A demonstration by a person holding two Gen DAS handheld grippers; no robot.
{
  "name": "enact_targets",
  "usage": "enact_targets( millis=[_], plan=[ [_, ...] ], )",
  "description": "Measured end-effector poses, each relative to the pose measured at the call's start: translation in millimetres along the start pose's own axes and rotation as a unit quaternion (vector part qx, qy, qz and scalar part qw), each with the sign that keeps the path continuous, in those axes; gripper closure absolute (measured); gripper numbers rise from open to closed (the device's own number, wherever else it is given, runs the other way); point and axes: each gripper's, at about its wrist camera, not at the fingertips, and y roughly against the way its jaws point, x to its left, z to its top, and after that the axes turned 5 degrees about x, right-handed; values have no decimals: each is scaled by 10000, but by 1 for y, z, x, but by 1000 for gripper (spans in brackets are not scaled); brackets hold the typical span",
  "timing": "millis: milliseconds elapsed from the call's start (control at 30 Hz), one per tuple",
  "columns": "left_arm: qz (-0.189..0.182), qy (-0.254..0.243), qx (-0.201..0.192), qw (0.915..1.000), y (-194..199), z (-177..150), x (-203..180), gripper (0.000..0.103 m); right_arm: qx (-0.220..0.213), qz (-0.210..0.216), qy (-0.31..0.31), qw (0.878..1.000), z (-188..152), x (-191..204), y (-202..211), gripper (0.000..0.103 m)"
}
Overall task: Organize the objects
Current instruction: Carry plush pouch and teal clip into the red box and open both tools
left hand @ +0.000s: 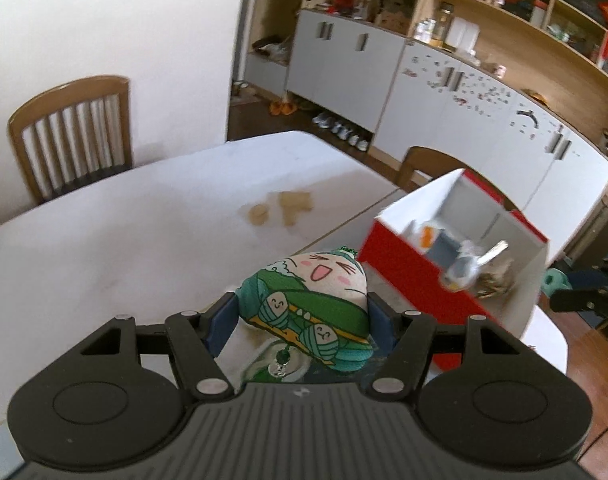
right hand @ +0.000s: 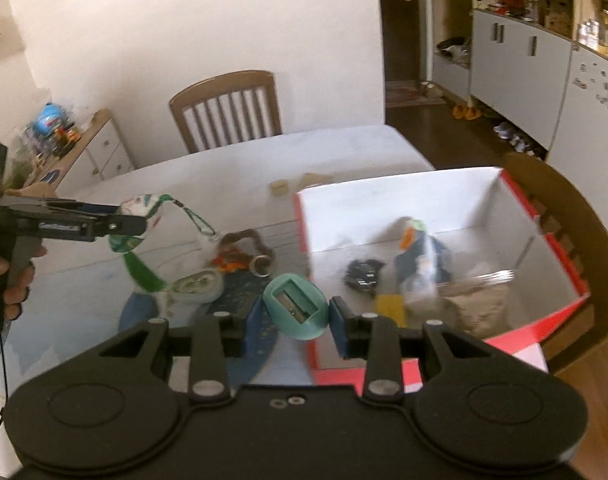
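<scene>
From the left wrist, the left gripper (left hand: 301,316) clamps a plush dumpling charm (left hand: 312,300) with a laughing face, both blue pads pressed into its sides, lifted clear of the white table (left hand: 123,220). At two o'clock stands the red-and-white box (left hand: 404,268), trinkets blurred inside.

From the right wrist, the right gripper (right hand: 295,316) pinches a teal egg-shaped pencil sharpener (right hand: 295,306) over the box's (right hand: 384,208) near left wall. At nine o'clock the left gripper (right hand: 115,222) holds the charm (right hand: 135,216) aloft, tassel dangling. Between them, at eleven o'clock, a bracelet (right hand: 243,248) lies on the table (right hand: 223,168).
</scene>
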Motion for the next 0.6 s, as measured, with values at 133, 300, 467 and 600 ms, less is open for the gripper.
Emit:
enact_targets(
  millis=[133,300,467,600],
  plan=[
    [-113,-155,-34,9998,-3,14,-27,35,-120,-53,-24,9999,2,-22,7,69],
    [-125,-435,-85,9989,-8,32,-70,35,-204,-85,5,9998,8,-50,8,69],
    [-173,-549,-89,9983,-20,48,-106,35,-192,-64,120,9997,19,-81,4,69],
    [-206,-595,-76,9980,-36,61,-135,35,-157,-58,182,9997,29,-106,-3,69]
  ],
)
